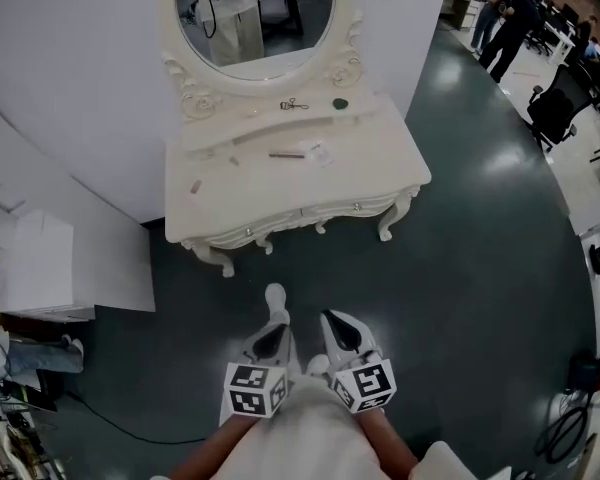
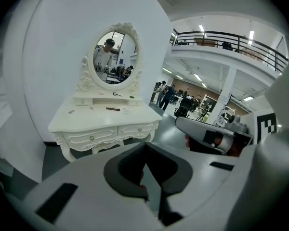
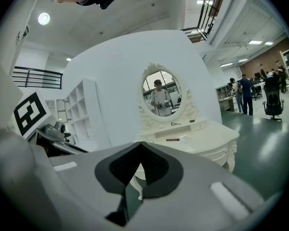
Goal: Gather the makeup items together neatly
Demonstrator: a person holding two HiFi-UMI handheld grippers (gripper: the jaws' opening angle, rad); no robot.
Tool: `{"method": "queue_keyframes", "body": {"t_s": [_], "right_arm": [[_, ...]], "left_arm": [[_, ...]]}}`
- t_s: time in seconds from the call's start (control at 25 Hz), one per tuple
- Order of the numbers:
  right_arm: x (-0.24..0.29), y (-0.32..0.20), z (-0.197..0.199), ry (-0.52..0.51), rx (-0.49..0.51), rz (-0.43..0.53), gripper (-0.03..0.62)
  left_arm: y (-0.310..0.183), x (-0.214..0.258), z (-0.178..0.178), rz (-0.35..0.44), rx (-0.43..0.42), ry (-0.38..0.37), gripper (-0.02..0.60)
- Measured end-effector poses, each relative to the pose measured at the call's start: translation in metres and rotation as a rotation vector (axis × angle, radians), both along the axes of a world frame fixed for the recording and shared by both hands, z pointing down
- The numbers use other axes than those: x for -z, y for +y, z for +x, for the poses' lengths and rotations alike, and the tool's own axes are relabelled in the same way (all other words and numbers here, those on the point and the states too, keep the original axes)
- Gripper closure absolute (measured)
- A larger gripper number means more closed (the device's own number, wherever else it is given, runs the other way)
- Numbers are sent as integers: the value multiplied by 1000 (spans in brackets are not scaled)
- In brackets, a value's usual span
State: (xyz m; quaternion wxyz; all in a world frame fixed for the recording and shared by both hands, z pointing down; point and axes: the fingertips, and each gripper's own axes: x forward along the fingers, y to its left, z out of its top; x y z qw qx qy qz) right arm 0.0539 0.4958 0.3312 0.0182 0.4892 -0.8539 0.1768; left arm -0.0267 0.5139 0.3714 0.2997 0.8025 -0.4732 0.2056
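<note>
Makeup items (image 1: 287,154) on dressing table (image 1: 375,173)

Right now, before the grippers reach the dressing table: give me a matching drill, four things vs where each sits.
Things:
1. black scissor-like tool
2. dark green round item
3. dark slim stick
4. right gripper

Places:
A. main top of the dressing table
B. over the floor, short of the table
C. raised shelf, below the mirror's middle
D. raised shelf, towards its right end

Pairs: 1-C, 2-D, 3-A, 4-B
</note>
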Motion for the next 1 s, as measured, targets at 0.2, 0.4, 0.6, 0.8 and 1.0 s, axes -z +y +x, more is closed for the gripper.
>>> {"method": "queue_keyframes", "body": {"t_s": [0.2,0.4,0.6,0.8,1.0], "right_arm": [[-11,-36,-4,24,-27,-30,592],[-13,-73,-7,50,-44,-61,592],[-11,-119,-8,67,-99,-82,592],[-11,-171,-27,66,-142,-102,592],[-8,-220,-41,89,-180,-104,592]], "left_arm": [[-38,-7,-8,-19,-2,32,572],[-82,-12,-8,-41,-23,62,572],[-130,-11,-8,-42,-73,64,572],[-185,-7,-30,-46,-100,72,572],[-232,3,-45,-20,-140,93,572]]}}
